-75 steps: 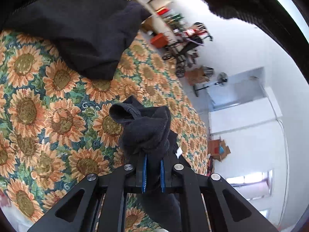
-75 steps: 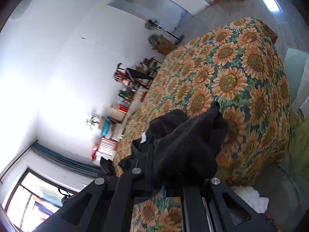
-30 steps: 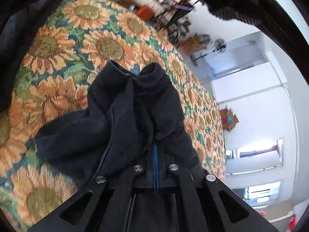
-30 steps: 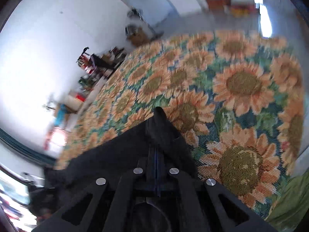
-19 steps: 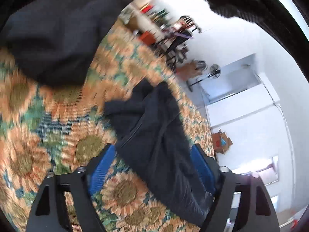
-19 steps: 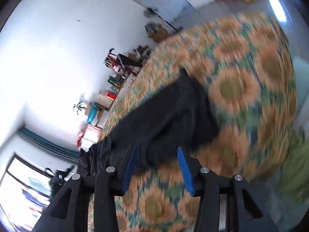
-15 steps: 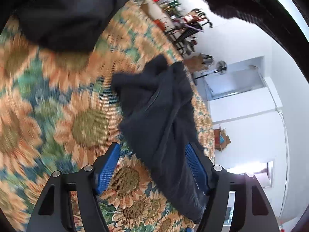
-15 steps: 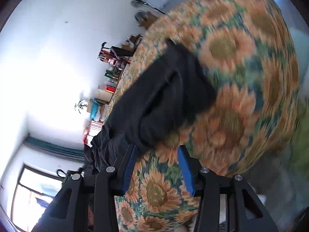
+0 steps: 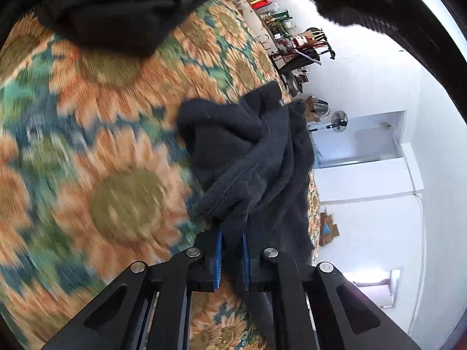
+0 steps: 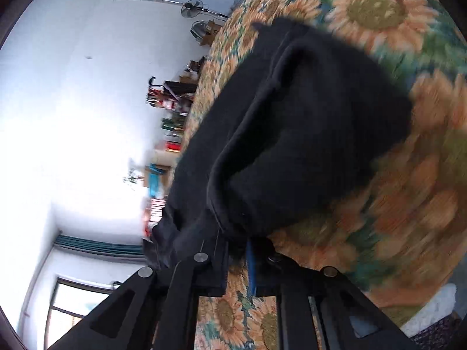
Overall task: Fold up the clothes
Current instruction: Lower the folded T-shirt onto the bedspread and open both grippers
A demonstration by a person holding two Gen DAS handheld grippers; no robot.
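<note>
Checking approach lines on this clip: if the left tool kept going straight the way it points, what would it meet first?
The left tool is closing, with the dark garment already between its pads. Pushed straight on, it would only bunch more of that cloth, then probably reach the sunflower bedspread beneath; depth is unclear.

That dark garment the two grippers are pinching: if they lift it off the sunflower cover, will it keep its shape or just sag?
The dark garment will probably sag: it already bunches into soft folds ahead of the left gripper. It looks thick, so likely somewhat heavy and slow to swing. The right gripper is closing on an edge, so the free part should drape onto the sunflower cover.
</note>
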